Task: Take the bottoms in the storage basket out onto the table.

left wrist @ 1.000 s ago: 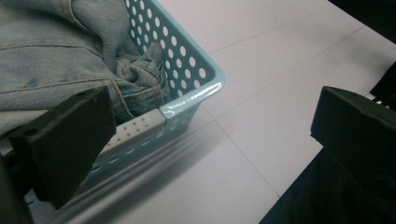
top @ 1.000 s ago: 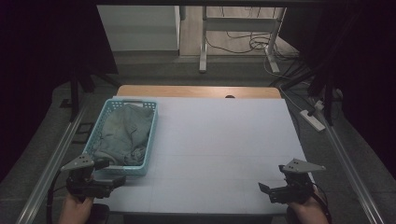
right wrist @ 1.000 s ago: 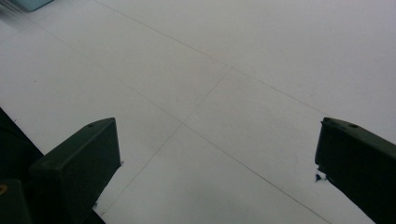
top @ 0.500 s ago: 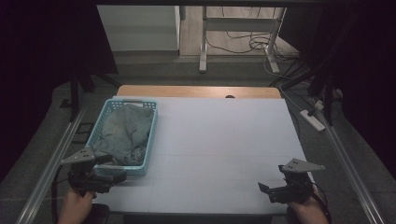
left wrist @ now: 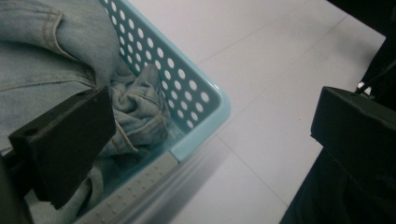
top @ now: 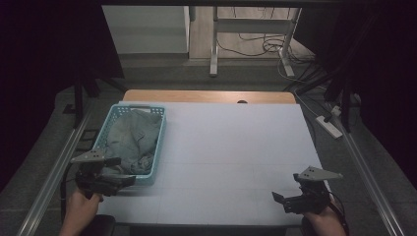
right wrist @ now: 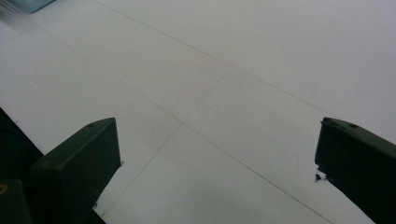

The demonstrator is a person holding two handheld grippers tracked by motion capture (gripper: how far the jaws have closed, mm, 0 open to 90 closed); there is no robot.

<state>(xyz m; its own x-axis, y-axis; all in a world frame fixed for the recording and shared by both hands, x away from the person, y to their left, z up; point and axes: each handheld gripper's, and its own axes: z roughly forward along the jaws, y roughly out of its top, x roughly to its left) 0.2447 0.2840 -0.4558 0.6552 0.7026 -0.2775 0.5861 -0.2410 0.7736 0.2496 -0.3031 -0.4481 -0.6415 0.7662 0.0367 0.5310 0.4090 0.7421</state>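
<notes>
Your right gripper (top: 287,200) sits low at the near right edge of the table (top: 236,147), jaws spread wide over bare surface, holding nothing and parked out of the way. Your left gripper (top: 120,180) hangs at the near corner of the basket (top: 158,147), jaws released and straddling its rim, likely lined up for a reach in. Beyond it, the denim (top: 130,140) lies crumpled inside the basket, ungrasped.

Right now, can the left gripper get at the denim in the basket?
Probably yes. The left gripper sits open at the near corner of the basket, one jaw over the denim garment. Only the low basket wall lies between, and the top is uncovered.
</notes>
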